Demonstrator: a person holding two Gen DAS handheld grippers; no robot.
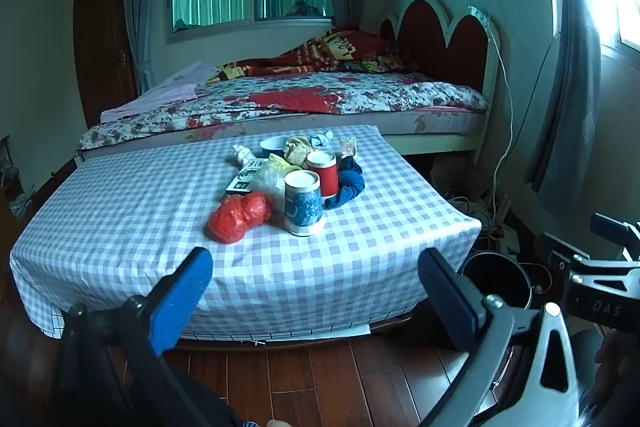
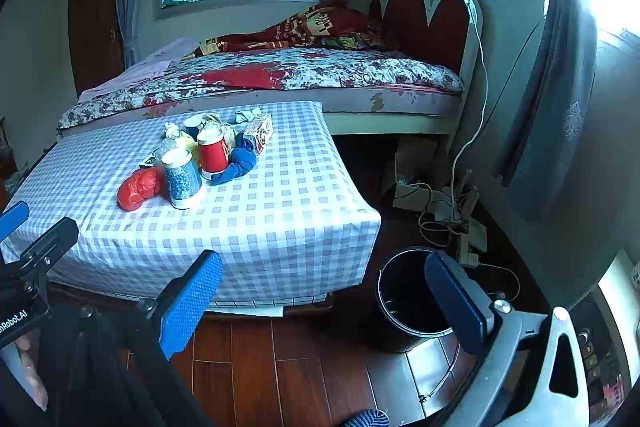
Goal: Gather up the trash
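Item: bench [image 1: 120, 211] under checked cloth, with trash heaped at its centre. We count a red bag [image 1: 239, 217], a blue cup [image 1: 303, 203], a red cup [image 1: 322, 174], a blue rag [image 1: 352, 185], a clear bag [image 1: 272, 175], a flat packet [image 1: 245, 181], a small bowl [image 1: 272, 146] and crumpled scraps toward 12 o'clock.

Item: bucket [image 2: 408, 299], black, on the floor off the bench's corner at 4 o'clock. What we see of its inside looks bare.

Item: left gripper [image 1: 316, 291], jaws spread wide, nothing between them, short of the bench's near edge. Right gripper [image 2: 324, 295], jaws likewise spread and unloaded, over the floor between bench and bucket.

Progress: we judge the task barely begun. Every piece lies on the bench; none is gripped. All collecting remains.

View notes: the right wrist view shows the whole bucket mouth, a carton [image 2: 260, 134] at the pile's 2 o'clock, and cables on the floor. The left wrist view shows only the bucket's rim behind a finger, but gives the packet and bowl more plainly.
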